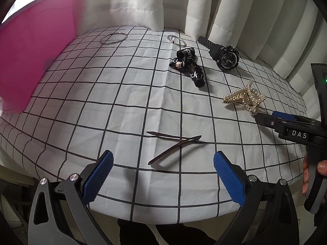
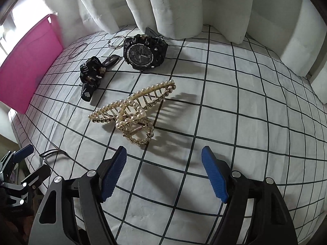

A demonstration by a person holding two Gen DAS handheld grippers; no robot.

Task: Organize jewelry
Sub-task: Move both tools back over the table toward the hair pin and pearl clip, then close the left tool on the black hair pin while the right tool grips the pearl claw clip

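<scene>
The pearl hair claw lies on the checked tabletop at 12 o'clock of the empty, spread-jawed right gripper, long axis toward 2 o'clock. The left gripper gapes empty.

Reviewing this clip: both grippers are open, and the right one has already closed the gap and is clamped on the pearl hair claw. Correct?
Not quite. The right gripper is open, but it is not clamped on the pearl hair claw; the right wrist view shows the claw lying on the checked cloth ahead of the fingertips. The left gripper is open too.
</scene>
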